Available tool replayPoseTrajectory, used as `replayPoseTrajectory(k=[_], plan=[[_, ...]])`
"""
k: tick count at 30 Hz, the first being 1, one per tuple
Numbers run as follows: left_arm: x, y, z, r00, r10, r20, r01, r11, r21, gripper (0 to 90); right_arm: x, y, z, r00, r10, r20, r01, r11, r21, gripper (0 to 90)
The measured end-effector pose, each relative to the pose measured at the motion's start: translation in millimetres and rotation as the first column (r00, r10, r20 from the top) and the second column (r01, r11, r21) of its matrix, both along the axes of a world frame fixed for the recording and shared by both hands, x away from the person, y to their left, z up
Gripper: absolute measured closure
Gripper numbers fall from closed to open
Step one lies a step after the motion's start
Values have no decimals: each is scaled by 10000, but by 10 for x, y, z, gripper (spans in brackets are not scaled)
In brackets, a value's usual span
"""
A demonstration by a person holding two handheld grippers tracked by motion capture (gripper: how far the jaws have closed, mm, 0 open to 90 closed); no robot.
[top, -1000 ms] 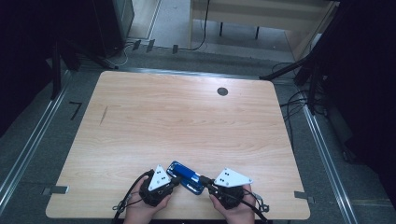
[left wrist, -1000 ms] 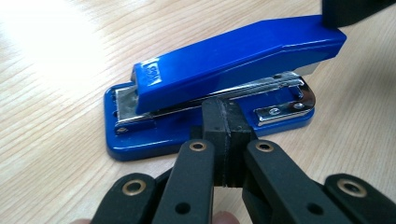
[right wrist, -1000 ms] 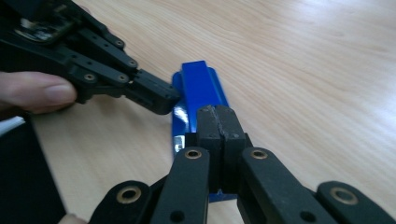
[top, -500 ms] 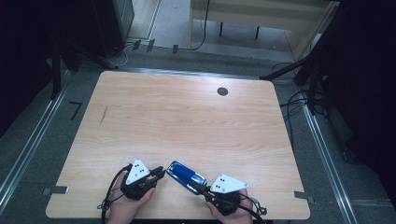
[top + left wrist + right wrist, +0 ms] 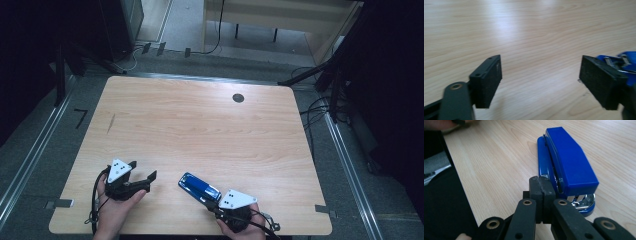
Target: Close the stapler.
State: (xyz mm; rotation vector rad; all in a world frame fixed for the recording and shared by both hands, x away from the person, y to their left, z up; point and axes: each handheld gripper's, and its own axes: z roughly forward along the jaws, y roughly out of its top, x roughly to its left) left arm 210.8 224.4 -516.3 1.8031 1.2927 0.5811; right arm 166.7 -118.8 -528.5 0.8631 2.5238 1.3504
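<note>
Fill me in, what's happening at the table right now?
A person holds a gripper in each hand at the near edge of a wooden table. The left gripper has pulled away to the left of the blue stapler; its fingers have just been opening, with nothing between them. The right gripper is shut, its tips right beside the stapler's near end, and does not seem to clamp it. The stapler lies flat on the table between the two hands.

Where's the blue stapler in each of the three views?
High view: stapler near the table's front edge, just ahead of the right gripper.
Left gripper view: at the right edge, behind the right-hand jaw.
Right gripper view: right of centre, beside the shut jaws.
Shared landmark: the wood table.
</note>
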Motion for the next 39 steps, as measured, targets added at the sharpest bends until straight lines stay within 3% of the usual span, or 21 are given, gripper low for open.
replayPoseTrajectory(k=[2, 8, 13, 20, 25, 30, 39], plan=[[18, 65, -5, 9998, 213, -66, -211, 9996, 184, 131, -3, 17, -18, 10000, 45, -34, -46, 10000, -27, 900], [41, 296, -1, 9984, 534, -189, -532, 9986, 68, 8, -7, 46, -57, 9998, 136, -123, -138, 9998, -168, 900], [60, 498, -17, 9906, 1335, -310, -1339, 9909, -109, 7, 1, 44, -76, 9998, 112, -170, -115, 9997, -203, 900], [75, 665, -63, 9796, 1979, -354, -1962, 9795, 459, 7, 6, 53, -102, 9998, 89, -187, -97, 9990, -426, 900], [74, 737, -75, 9772, 2103, -290, -2090, 9770, 433, 7, 5, 73, -122, 9997, 172, -192, -182, 9983, -550, 900], [75, 722, -82, 9814, 1899, -270, -1885, 9808, 491, 7, 8, 91, -139, 9995, 181, -247, -197, 9978, -638, 900], [76, 721, -84, 9817, 1890, -232, -1879, 9812, 443, 7, 41, 57, -143, 9995, 76, -295, -93, 9982, -587, 900]])
